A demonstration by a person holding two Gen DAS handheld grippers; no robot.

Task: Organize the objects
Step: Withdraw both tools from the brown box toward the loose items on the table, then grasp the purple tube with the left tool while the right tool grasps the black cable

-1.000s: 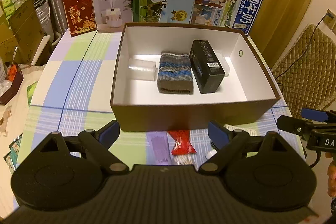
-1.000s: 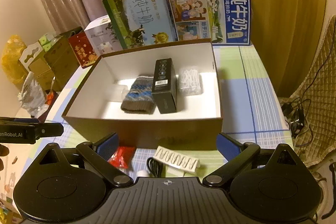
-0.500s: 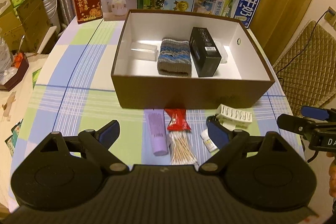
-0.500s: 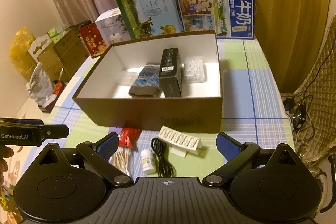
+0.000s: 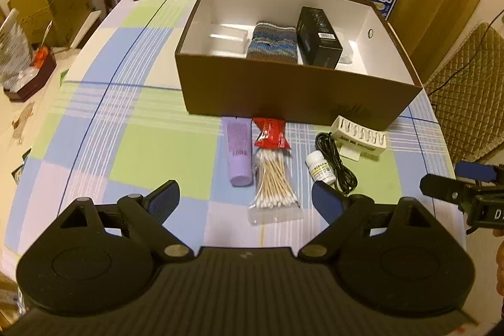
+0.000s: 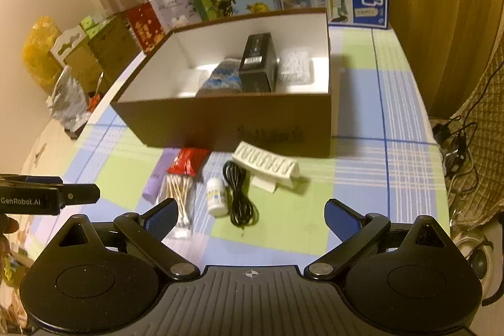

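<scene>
My left fingers (image 5: 242,200) and right fingers (image 6: 249,218) gape wide, empty, above the surface (image 5: 157,147). Ahead of the left pair lie swabs (image 5: 274,181), tube (image 5: 240,151) and red packet (image 5: 271,133); only the right view shows the cable (image 6: 239,194) and bottle (image 6: 216,197) whole. Beyond, the box (image 5: 283,96) half hides a sock (image 5: 272,41).

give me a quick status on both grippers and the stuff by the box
Left gripper and right gripper open, empty. Six items loose in front of brown box. Nothing in the way.
</scene>
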